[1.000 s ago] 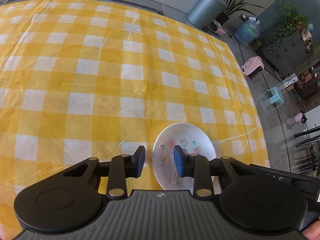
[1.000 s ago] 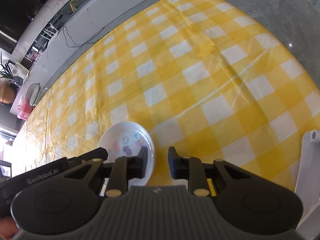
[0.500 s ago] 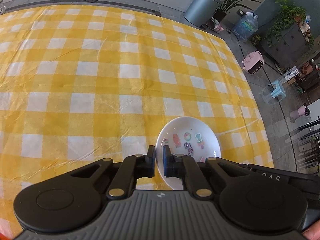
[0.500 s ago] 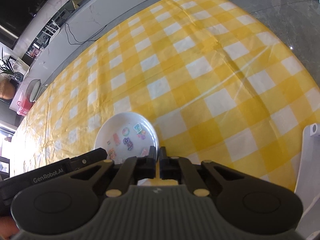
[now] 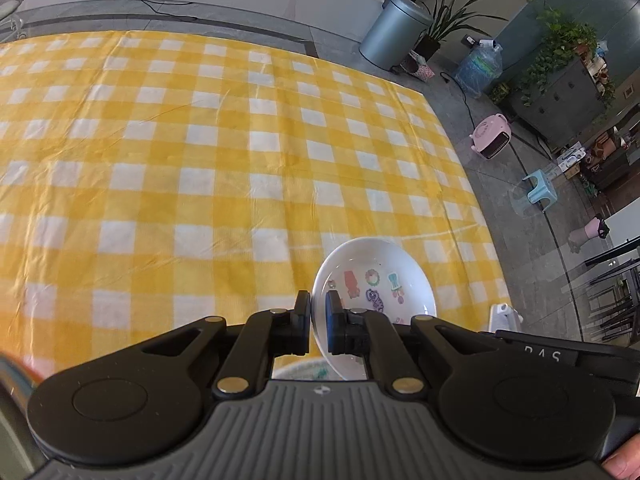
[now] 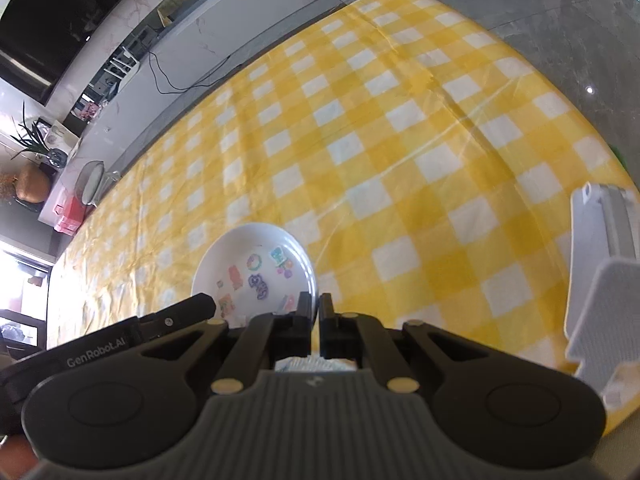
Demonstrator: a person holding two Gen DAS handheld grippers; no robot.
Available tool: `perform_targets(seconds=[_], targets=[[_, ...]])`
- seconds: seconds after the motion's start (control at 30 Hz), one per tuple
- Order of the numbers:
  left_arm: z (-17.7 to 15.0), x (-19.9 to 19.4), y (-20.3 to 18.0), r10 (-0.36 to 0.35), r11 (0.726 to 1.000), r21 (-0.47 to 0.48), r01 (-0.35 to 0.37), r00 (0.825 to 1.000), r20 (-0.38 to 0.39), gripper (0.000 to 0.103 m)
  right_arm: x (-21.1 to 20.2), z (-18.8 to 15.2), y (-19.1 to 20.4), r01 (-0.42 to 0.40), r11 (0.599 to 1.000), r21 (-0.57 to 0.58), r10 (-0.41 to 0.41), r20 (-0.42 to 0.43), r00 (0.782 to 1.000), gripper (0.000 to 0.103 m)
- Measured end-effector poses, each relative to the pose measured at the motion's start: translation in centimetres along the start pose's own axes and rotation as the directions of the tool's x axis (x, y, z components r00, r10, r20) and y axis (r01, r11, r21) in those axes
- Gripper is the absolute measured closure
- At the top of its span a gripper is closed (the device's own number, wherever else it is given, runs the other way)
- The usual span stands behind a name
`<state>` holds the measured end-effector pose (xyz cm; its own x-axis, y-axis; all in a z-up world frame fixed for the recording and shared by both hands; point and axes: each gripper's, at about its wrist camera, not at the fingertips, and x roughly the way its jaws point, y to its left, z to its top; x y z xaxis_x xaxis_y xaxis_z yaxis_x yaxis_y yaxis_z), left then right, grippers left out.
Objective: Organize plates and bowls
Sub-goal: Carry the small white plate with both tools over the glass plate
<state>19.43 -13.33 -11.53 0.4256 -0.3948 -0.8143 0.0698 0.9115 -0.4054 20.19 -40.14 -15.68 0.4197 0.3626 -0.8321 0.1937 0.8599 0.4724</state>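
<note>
left gripper (image 5: 318,312) clamped on the left rim of a white bowl (image 5: 374,276) with small coloured figures printed inside, and right gripper (image 6: 315,312) clenched on the bowl's (image 6: 256,268) opposite rim, so that the bowl is pinched from both sides over the yellow-and-white checked tablecloth (image 5: 200,168). a second patterned dish (image 6: 312,364) shows in part directly beneath the fingers in both views, though what kind of dish it is cannot be told. a white rack (image 6: 604,264) stands on the cloth at the right edge of the right wrist view, well apart from the bowl.
</note>
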Motion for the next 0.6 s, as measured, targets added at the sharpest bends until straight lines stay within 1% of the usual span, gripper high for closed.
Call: perform_targets(seconds=[0.1, 0.33, 0.47, 0.6], targets=[[-1.3, -1.3, 0.0, 0.006, 1.000, -0.002, -0.006, 1.000, 0.002, 0.095, -1.4, -1.6, 0.2, -0.013, 1.000, 0.003, 0.013, 0.005, 1.000, 0.103], [-4.4, -3.4, 0.4, 0.004, 1.000, -0.016, -0.004, 1.000, 0.000, 0.095, -3.7, -5.8, 0.7, -0.011, 1.000, -0.013, 0.011, 0.004, 1.000, 0.102], [-6.1, -4.3, 0.8, 0.004, 1.000, -0.026, -0.004, 1.000, 0.003, 0.095, -4.3, -7.9, 0.2, -0.036, 0.999, 0.009, 0.036, -0.004, 0.999, 0.102], [-7.4, -4.3, 0.8, 0.008, 1.000, -0.022, -0.008, 1.000, -0.005, 0.095, -4.4, -9.4, -0.2, -0.034, 0.999, 0.002, 0.034, 0.002, 0.999, 0.102]])
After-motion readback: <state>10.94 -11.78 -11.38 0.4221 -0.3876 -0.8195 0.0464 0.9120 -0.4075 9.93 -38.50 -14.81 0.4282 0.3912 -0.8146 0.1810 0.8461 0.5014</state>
